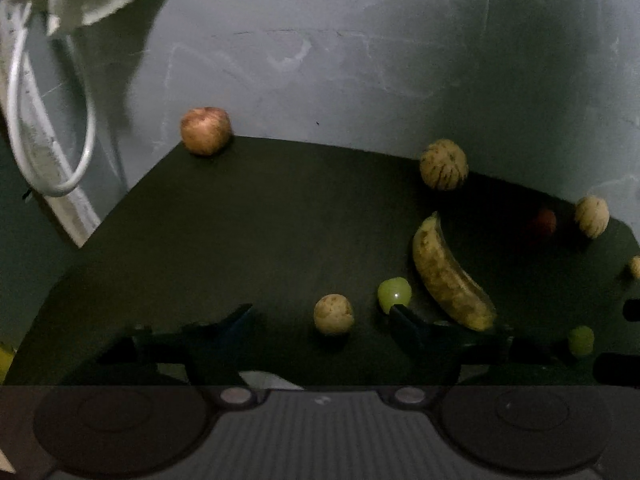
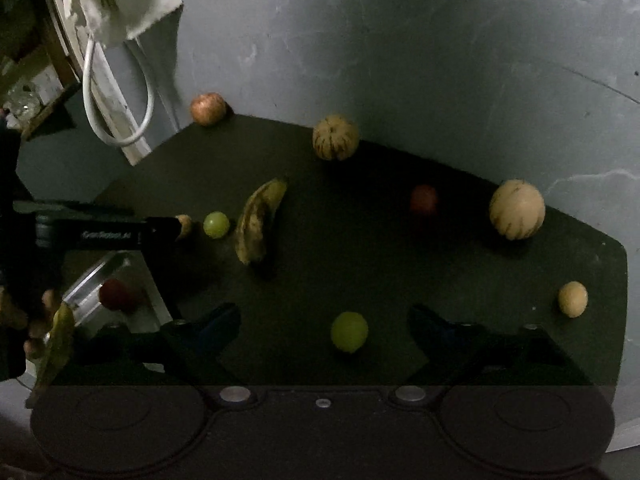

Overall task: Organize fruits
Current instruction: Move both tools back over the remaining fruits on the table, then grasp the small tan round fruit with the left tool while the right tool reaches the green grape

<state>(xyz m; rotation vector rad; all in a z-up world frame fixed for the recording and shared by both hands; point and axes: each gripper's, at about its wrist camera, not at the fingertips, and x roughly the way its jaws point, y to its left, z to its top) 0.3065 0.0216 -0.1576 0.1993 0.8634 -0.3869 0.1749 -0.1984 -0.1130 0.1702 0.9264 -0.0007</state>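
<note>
Fruit lies scattered on a dark mat (image 1: 260,220). My left gripper (image 1: 320,316) is open, and a small tan round fruit (image 1: 334,314) sits between its fingers with a gap on each side. A green grape (image 1: 394,291) lies by its right fingertip, and a spotted banana (image 1: 448,276) just beyond. In the right wrist view my right gripper (image 2: 324,320) is open around another green grape (image 2: 349,331), not touching it. One left gripper finger (image 2: 160,232) reaches in from the left beside the tan fruit (image 2: 185,226).
An apple (image 2: 207,109), two striped melons (image 2: 335,137) (image 2: 517,209), a red fruit (image 2: 424,199) and a small tan fruit (image 2: 573,299) lie farther out. A clear container (image 2: 92,280) holding a red fruit stands at the mat's left edge. A white cable (image 2: 120,136) hangs on the grey wall.
</note>
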